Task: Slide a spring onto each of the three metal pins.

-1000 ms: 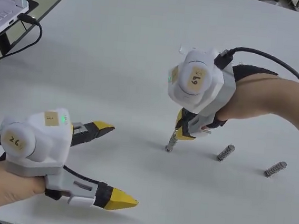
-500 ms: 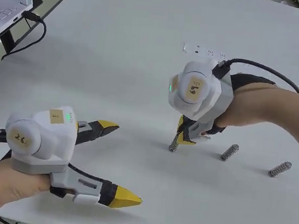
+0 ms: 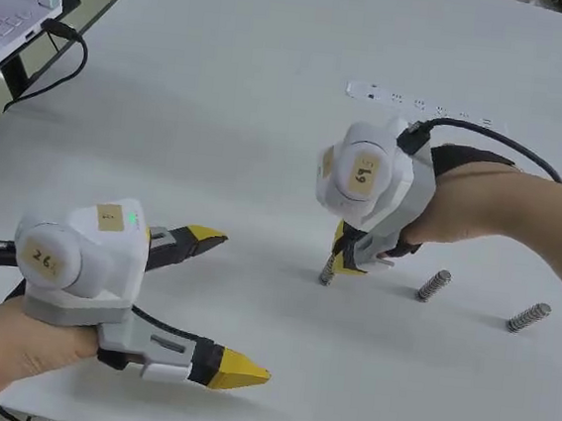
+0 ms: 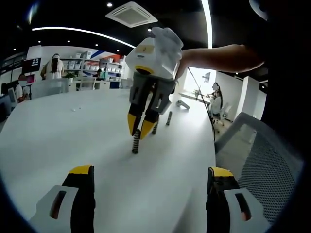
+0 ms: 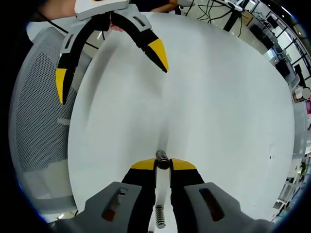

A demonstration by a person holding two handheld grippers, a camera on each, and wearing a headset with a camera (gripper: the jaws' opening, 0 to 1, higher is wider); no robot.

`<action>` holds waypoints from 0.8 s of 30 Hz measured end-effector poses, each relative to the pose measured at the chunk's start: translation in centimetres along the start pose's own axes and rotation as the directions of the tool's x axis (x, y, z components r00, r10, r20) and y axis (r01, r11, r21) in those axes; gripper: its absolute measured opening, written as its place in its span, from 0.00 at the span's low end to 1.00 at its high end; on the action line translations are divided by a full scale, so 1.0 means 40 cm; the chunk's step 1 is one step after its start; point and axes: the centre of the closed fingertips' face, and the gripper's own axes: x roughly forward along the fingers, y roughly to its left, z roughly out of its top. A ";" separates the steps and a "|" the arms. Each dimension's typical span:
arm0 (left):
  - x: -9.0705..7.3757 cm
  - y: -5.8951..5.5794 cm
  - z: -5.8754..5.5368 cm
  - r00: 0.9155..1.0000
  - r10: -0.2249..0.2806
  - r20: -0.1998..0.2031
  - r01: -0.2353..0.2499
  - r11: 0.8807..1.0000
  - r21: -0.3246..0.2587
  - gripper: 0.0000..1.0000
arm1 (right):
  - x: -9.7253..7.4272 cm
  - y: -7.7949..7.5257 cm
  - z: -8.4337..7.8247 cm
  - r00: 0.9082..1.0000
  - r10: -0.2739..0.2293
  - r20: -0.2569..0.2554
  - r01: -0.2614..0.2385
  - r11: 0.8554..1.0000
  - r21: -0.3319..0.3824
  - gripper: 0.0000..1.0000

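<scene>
Gripper-wise, the right gripper (image 3: 341,263) has its jaws pinched almost closed on the top of a pin (image 5: 162,160). The pin stands roughly upright with its foot on the table (image 3: 220,115). A spring (image 4: 135,144) is coiled around it below the yellow tips, and it looks like it's most of the way down.

My take is that this one's at the seating stage. So hold the pin vertical, don't crush the coils, and release straight up so nothing tips over. If the spring is snagged under the tips, crack the jaws a hair and let it drop.

Off to the right lie the near spring (image 3: 434,285) and the far spring (image 3: 529,317), apart from each other. Can't tell if pins are inside those.

Meanwhile the left gripper (image 3: 227,305) hovers wide open and empty, close to the person. I'd bring it in to steady the base.
</scene>
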 end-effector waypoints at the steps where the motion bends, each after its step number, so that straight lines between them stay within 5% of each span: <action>1: 0.000 0.000 0.000 1.000 -0.001 0.000 0.001 1.000 0.000 0.94 | 0.001 -0.002 0.000 1.000 0.000 0.002 0.000 1.000 0.003 0.08; 17: 0.002 -0.002 0.005 1.000 -0.005 0.000 0.005 1.000 0.001 0.93 | 0.004 0.004 -0.010 1.000 0.011 0.028 -0.011 1.000 0.019 0.14; 24: -0.001 -0.007 0.004 1.000 -0.007 -0.007 0.007 1.000 0.003 0.93 | -0.011 -0.004 0.005 0.996 0.000 0.085 -0.004 0.999 0.052 0.21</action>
